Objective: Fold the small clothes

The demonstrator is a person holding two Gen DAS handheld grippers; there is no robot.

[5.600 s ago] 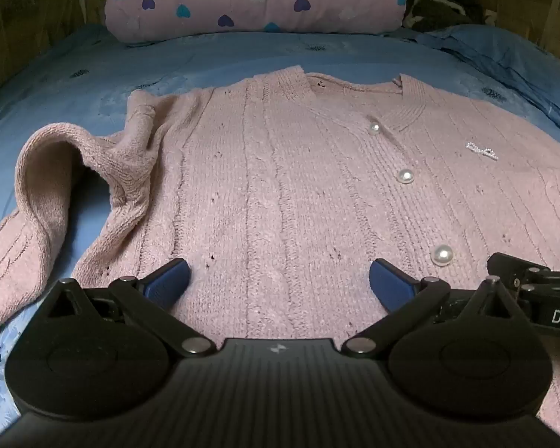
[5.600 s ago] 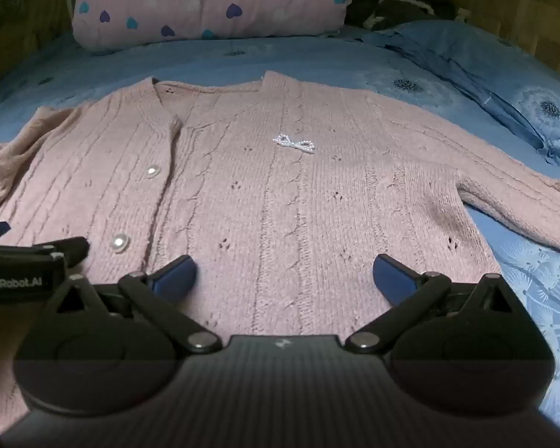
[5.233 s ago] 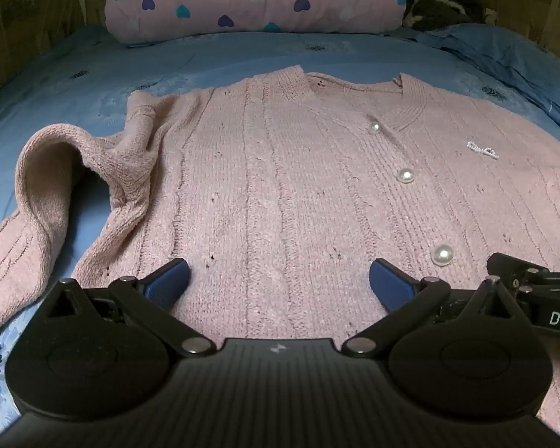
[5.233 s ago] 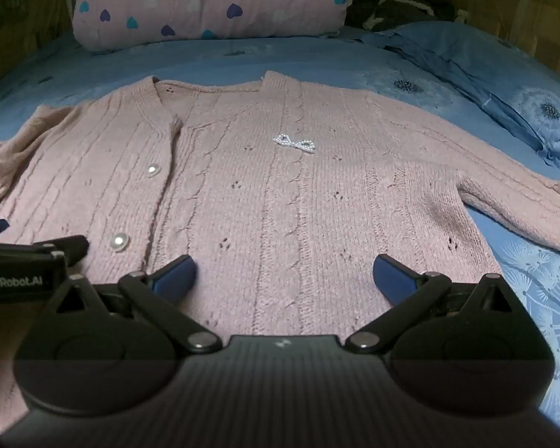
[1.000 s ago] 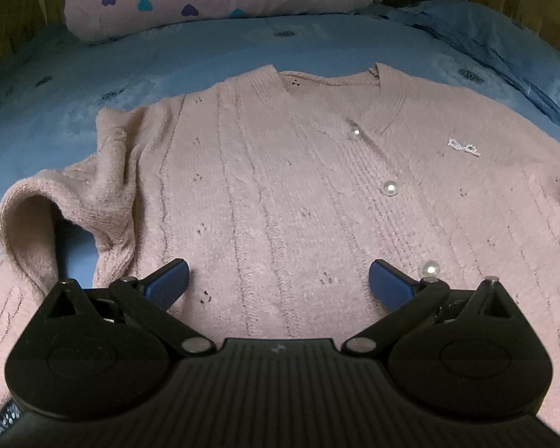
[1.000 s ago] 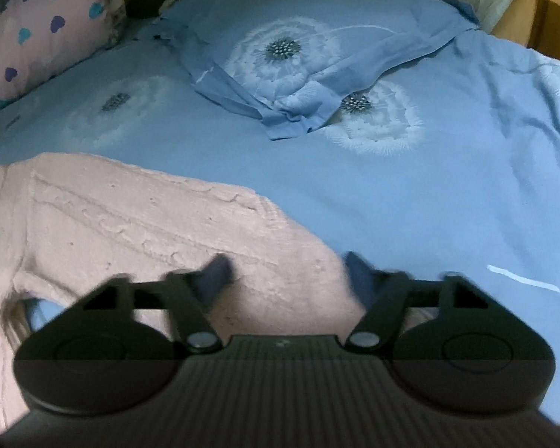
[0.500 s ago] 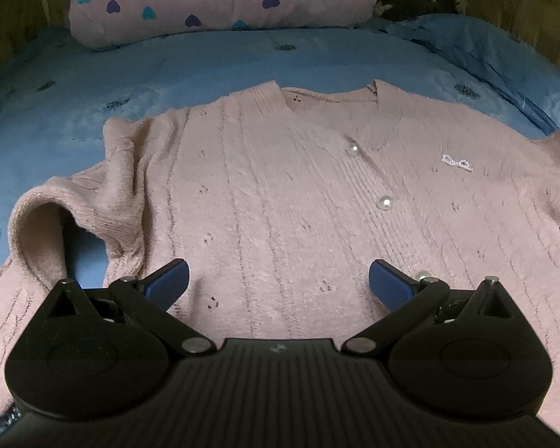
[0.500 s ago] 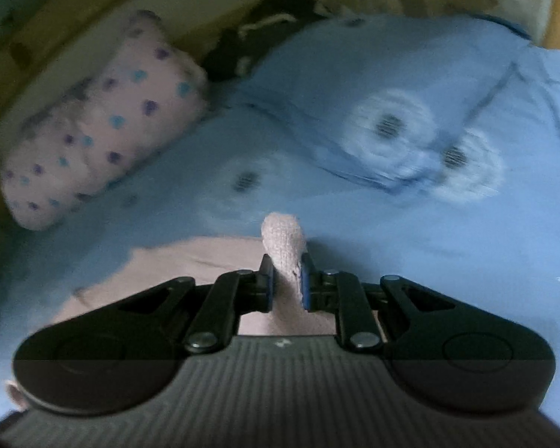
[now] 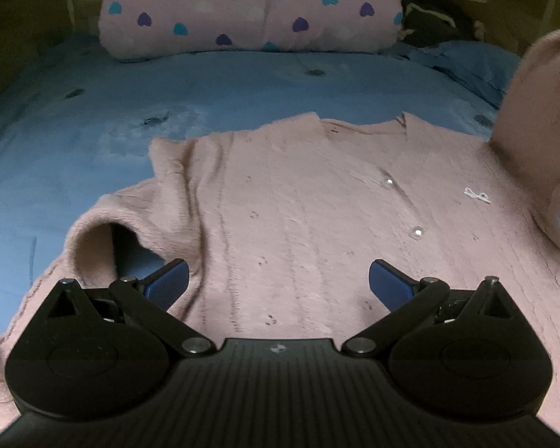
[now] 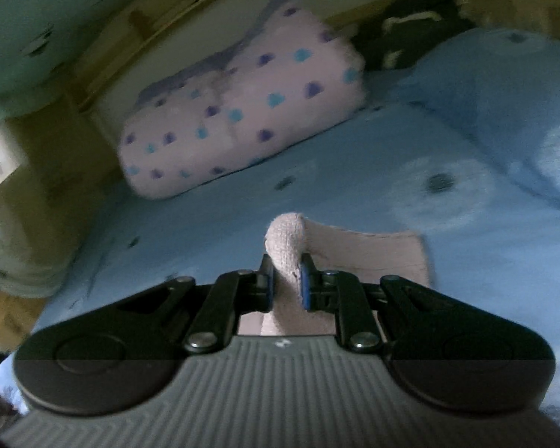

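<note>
The pink cardigan [image 9: 298, 216] lies flat mid-bed [image 9: 74, 130], collar toward the pillow [image 9: 250, 11] at the head edge. Right tongs [image 10: 285, 280] grip its lifted sleeve [image 10: 285, 246]; left tongs [image 9: 276, 283] hover open over the hem

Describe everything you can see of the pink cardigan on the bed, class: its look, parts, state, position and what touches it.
The pink cardigan is a soft cable-knit with a V-neck, pearl-like buttons and a small sparkly bow. It lies front up, mostly flat on the blue bedsheet. One sleeve is bunched into a loop beside the body. The other sleeve is lifted upright, pinched in the shut right gripper. The open left gripper hovers over the lower body.
</note>
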